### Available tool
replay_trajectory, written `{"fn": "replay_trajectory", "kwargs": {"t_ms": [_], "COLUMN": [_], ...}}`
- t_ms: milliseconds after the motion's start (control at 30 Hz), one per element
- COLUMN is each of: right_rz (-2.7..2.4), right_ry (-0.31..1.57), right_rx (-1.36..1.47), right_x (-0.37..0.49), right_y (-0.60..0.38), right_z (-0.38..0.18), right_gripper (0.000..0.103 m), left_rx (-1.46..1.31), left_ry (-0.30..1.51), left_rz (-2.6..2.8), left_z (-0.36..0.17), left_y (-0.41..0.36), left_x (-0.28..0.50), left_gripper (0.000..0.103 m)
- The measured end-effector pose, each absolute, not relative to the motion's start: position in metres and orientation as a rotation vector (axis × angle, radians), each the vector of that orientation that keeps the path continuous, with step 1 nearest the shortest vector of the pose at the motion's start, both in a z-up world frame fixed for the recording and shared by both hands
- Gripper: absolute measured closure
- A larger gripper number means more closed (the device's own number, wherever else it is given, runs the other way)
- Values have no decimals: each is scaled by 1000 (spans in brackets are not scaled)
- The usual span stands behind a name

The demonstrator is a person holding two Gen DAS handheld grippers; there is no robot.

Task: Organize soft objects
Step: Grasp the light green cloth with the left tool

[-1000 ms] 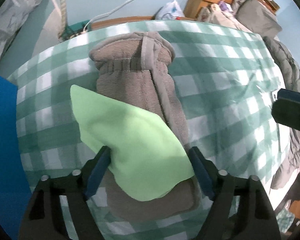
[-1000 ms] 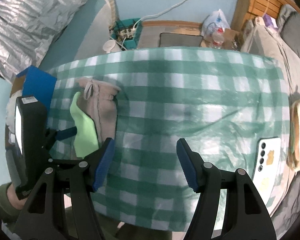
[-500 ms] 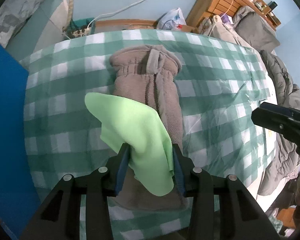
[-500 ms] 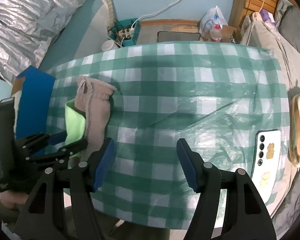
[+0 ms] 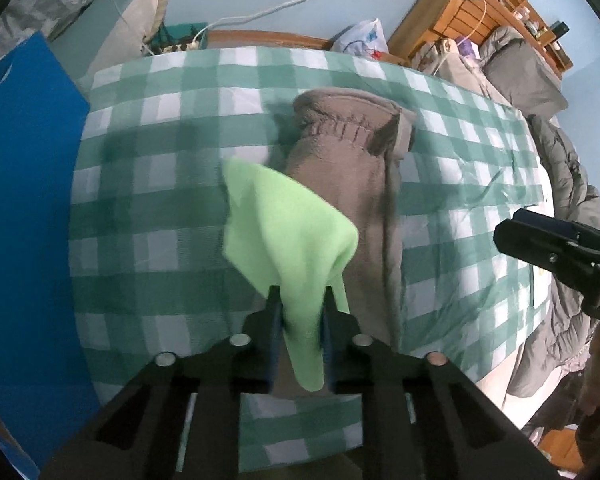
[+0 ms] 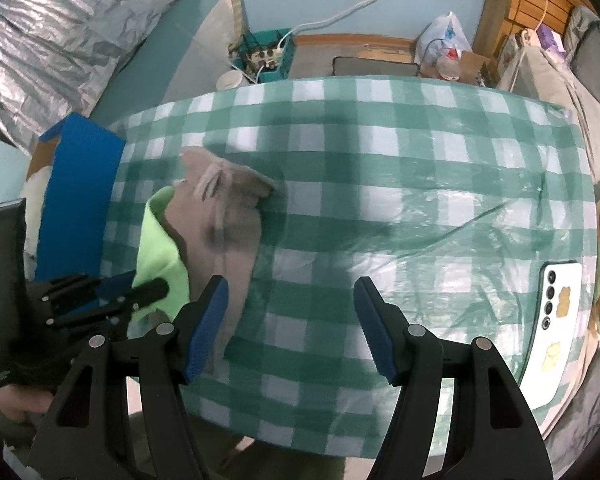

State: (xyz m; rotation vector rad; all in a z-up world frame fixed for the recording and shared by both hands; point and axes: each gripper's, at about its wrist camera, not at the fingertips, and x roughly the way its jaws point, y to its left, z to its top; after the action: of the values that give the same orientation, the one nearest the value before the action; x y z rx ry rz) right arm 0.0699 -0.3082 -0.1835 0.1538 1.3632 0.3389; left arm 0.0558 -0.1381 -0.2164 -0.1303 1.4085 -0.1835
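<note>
Nearest the left wrist camera, the left gripper [image 5: 300, 312] has just been closing its fingers, and they now pinch a bunched fold of the light green cloth [image 5: 288, 236]. From that pinch the cloth spreads away in a loose, tented shape, its far corner hanging over the checked cover. Just beyond and partly beneath it lies the brown fleece garment [image 5: 352, 168], stretched lengthwise on the desk [image 5: 160, 208], its gathered waistband at the far end. Both soft things sit toward the left side of the green-and-white checked cover. At the desk's left edge stands a blue box [image 5: 24, 200].

From the right wrist view, the right gripper [image 6: 292, 324] hovers over bare checked cover with its fingers spread and nothing between them; its left finger [image 6: 208, 320] is near the garment's edge. A white phone [image 6: 556, 312] lies near the desk's right edge. Past the desk are a power strip in a teal tray [image 6: 264, 54], a white plastic bag [image 6: 444, 36] and a wooden shelf unit [image 5: 468, 12] against the pale blue wall.
</note>
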Motion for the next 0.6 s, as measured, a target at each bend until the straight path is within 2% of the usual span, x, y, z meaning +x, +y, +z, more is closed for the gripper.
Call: {"fn": "replay_trajectory", "kwargs": {"t_ms": [133,600], "right_rz": [353,377], "right_ry": [1378,1455], "right_rx": [151,180], "right_x": [71,82], "right_y": [-293,-239], "right_z": [-187,-221], "right_gripper": [31,30], "left_rx": [-105,-98], "left_ry": [1388,1383], "left_rz": [-171,-96], "left_z": [-213,-213], "left_y": [-130,-82], "left_x": [54,48], "left_gripper": [93,93]}}
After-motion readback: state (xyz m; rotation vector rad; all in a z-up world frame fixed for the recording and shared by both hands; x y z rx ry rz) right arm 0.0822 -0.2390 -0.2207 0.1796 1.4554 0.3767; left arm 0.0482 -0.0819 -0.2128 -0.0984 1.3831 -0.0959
